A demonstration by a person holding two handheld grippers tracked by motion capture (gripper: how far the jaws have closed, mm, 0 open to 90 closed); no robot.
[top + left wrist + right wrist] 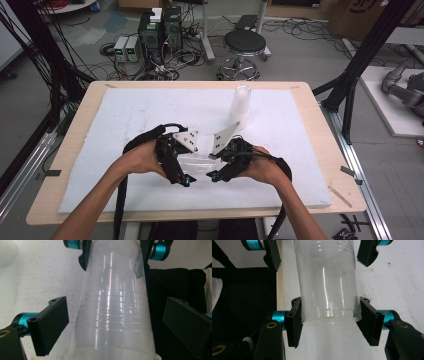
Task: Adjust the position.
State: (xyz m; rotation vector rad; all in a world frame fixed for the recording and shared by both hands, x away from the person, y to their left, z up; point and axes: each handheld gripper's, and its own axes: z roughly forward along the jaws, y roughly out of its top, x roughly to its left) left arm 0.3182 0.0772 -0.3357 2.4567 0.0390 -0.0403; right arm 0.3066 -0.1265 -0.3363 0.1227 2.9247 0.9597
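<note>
Your right tool (329,320) is clamped on the base end of the clear cup (327,290) lying between your hands, your left tool (115,325) stands apart around it, so squeeze softly, because this thin, light, slippery cup crushes easily.

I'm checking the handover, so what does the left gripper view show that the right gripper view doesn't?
Left gripper view: the left tool stands open, pads clear of the clear plastic cup's wide ribbed end. Right gripper view: the right tool is shut on the cup's narrow base, pads pressing both sides. Both show the cup lying between the two tools over the white foam sheet.
</note>
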